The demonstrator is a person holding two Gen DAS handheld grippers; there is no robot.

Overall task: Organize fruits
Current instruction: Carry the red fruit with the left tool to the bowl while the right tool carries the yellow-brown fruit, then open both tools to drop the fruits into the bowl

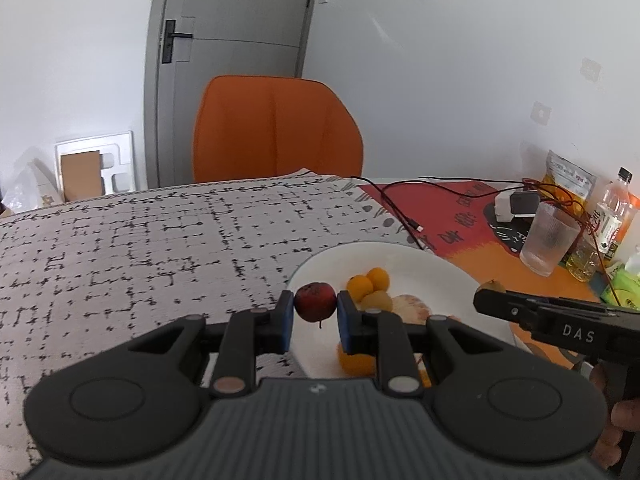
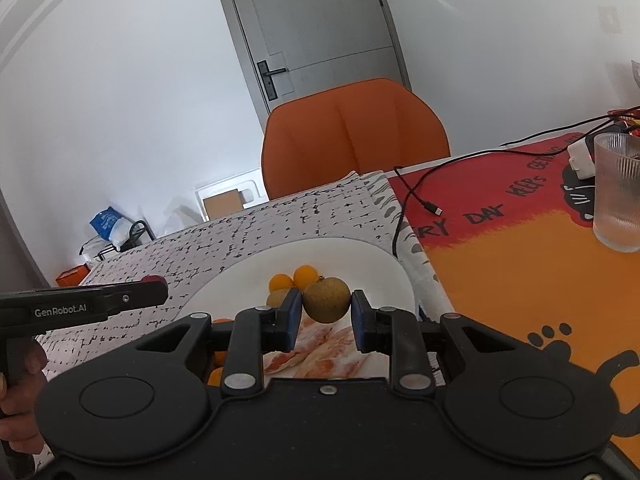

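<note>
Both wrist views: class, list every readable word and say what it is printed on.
"DAS": black right gripper body.
"GenRobot.AI": black left gripper body.
"DAY KEEPS", partly cut off: red and orange table mat.
Yellow snack bag and clear bottle labels: too blurred.

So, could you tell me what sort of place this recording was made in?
Most likely a room in a home, at a dining table: a patterned tablecloth, an orange chair before a grey door, a white plate of fruit, and a drinking glass.
</note>
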